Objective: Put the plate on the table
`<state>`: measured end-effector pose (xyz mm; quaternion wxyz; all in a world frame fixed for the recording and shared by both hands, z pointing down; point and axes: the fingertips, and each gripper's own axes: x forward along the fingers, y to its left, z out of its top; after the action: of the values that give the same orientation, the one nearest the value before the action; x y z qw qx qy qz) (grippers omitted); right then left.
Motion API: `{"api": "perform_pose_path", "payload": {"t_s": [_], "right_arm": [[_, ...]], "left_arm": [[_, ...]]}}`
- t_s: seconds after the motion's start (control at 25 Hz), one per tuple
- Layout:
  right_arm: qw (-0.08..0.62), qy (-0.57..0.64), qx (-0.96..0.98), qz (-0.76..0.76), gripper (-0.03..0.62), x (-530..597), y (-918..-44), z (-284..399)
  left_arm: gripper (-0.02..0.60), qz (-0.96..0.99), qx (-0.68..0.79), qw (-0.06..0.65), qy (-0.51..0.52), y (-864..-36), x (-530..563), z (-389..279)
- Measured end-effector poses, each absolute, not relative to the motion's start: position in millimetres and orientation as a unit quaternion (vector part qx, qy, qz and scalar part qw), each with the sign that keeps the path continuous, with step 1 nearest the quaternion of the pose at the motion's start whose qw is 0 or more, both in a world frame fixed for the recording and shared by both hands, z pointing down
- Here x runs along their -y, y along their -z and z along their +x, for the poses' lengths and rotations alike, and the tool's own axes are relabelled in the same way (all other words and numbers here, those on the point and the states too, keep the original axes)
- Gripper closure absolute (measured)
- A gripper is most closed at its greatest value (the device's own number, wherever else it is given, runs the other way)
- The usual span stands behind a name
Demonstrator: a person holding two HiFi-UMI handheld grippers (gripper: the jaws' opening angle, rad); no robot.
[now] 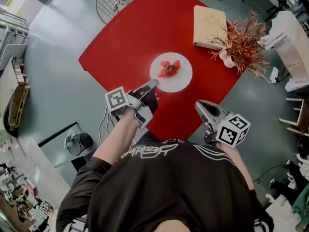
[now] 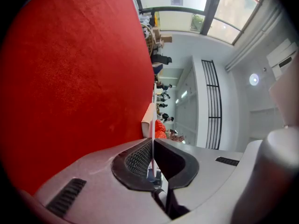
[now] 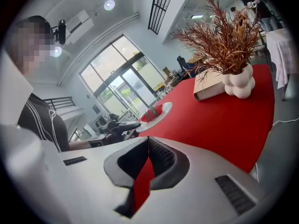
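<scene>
A white plate [image 1: 179, 79] with cut strawberries [image 1: 169, 68] sits over the middle of the red table [image 1: 120, 47]. My left gripper [image 1: 153, 84] reaches in from the near side and is shut on the plate's near rim. In the left gripper view the rim [image 2: 148, 121] runs edge-on as a thin white line between the closed pads of the left gripper [image 2: 153, 143]. The right gripper view shows the plate [image 3: 161, 112] low over the cloth, held at its left edge. Whether it rests on the table is unclear. My right gripper [image 1: 199, 105] hangs shut and empty off the table's near right edge.
A tan book [image 1: 209, 25] lies at the far right of the table. Beside it stands a white vase with dried red branches [image 1: 241, 45]. A wire chair [image 1: 116, 1] stands beyond the far corner. Grey floor surrounds the table, with cloth-covered furniture [image 1: 289, 37] at the right.
</scene>
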<state>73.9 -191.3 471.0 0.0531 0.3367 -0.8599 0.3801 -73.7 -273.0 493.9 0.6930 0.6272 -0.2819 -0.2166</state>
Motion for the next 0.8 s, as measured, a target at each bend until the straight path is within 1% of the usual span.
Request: {"api": "perform_pose_path", "payload": {"t_s": [0.32,0.6,0.8], "right_arm": [[0.054,-0.397,0.856,0.326,0.586,196.3,-484.7,67.2],[0.038,-0.41,0.854,0.317,0.586,195.4,-485.3,64.7],[0.033,-0.415,0.852,0.316,0.586,192.3,-486.6,65.8]], "left_arm": [[0.566,0.623,0.297,0.693,0.209,-527.5,289.4,-72.6],[0.566,0.605,0.322,0.705,0.182,-555.1,292.0,-77.9],[0.566,0.603,0.324,0.705,0.185,-557.6,294.6,-77.9]]}}
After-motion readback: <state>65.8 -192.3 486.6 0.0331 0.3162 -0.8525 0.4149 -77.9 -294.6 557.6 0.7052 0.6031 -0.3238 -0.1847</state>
